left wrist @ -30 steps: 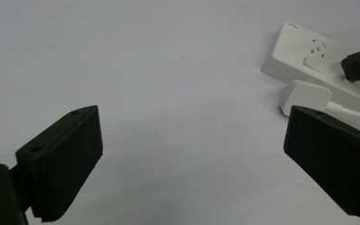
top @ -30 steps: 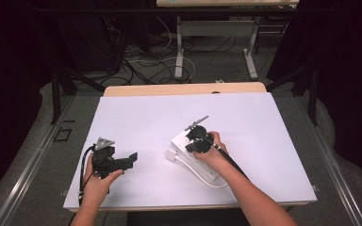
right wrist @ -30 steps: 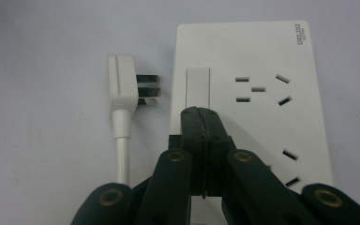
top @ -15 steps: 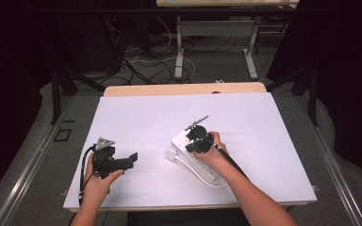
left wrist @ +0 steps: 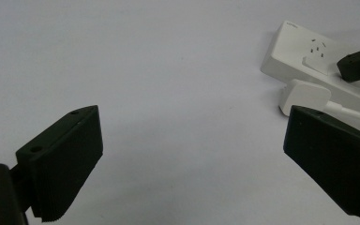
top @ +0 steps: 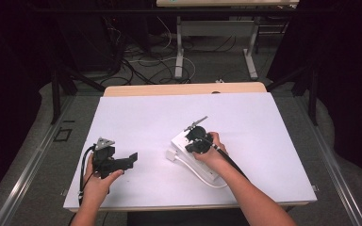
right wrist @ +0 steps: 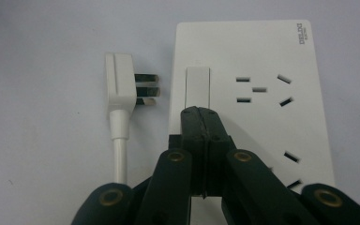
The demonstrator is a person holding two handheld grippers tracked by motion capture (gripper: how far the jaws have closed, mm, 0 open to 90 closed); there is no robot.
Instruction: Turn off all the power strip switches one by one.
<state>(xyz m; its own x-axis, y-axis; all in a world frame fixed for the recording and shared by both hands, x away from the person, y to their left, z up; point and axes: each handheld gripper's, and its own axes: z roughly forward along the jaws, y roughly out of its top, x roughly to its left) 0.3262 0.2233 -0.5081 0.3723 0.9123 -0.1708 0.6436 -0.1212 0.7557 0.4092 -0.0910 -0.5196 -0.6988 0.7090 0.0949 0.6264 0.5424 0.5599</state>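
Observation:
A white power strip (right wrist: 262, 61) lies flat on the white table, and its white plug (right wrist: 122, 86) lies loose just left of it with the prongs pointing at the strip's side. My right gripper (right wrist: 199, 112) is shut, its joined tips resting on the lower end of the strip's rocker switch (right wrist: 198, 86). In the high view the right gripper (top: 192, 147) sits over the strip (top: 179, 140) near the table's middle. Well to the left, my left gripper (top: 131, 159) rests open, nothing between its jaws (left wrist: 192, 159). The left gripper view has the strip (left wrist: 300, 54) and plug (left wrist: 304, 93) at its far right.
The plug's white cable (top: 202, 178) curls from the plug (top: 171, 155) along the strip's near side toward the right forearm. The white tabletop (top: 146, 113) stretches bare around both hands. Beyond the far edge are a wooden strip, desk legs and floor cables.

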